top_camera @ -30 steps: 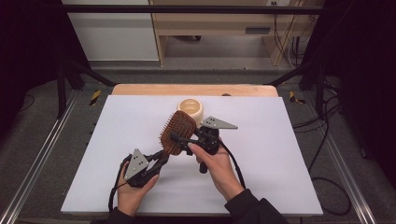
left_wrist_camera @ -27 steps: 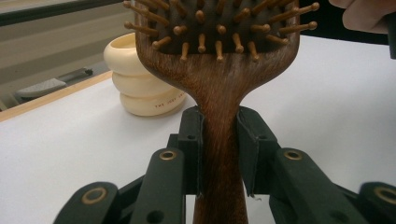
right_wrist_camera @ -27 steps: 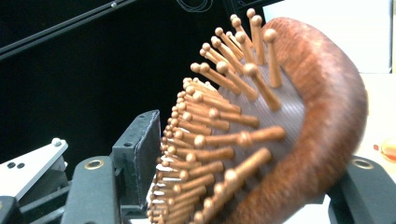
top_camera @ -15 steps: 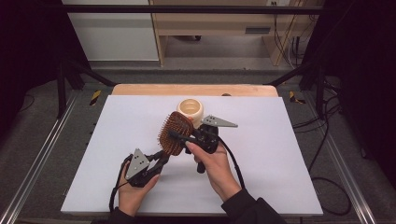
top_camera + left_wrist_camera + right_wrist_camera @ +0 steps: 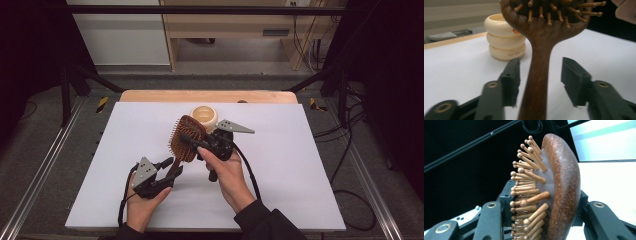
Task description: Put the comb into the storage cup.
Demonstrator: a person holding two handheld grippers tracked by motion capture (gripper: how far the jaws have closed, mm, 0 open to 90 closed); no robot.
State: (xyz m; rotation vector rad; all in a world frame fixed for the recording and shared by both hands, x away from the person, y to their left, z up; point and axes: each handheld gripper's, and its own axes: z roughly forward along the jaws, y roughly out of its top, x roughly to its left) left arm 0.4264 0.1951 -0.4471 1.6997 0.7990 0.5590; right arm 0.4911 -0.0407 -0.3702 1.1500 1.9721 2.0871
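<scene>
On a white table (image 5: 300, 170) ringed by dark floor and a metal frame, the right gripper (image 5: 192, 141) pinches the wooden hairbrush (image 5: 186, 137) head aloft near a cream holder (image 5: 204, 115), while the left gripper (image 5: 170, 167), jaws just opened, straddles its handle without touching.

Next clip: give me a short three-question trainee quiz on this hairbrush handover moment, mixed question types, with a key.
1. True or false: the left gripper is clamped on the handle of the wooden hairbrush.
2. Which part of the hairbrush does the right gripper hold? A) handle B) head C) nothing
3. Fill in: beyond the brush, a cream ribbed ____ stands on the white table.

Key
1. False: its jaws have just been opening and stand apart on either side of the handle.
2. B: one jaw on the bristle side, the other on the back.
3. Cup.
</scene>
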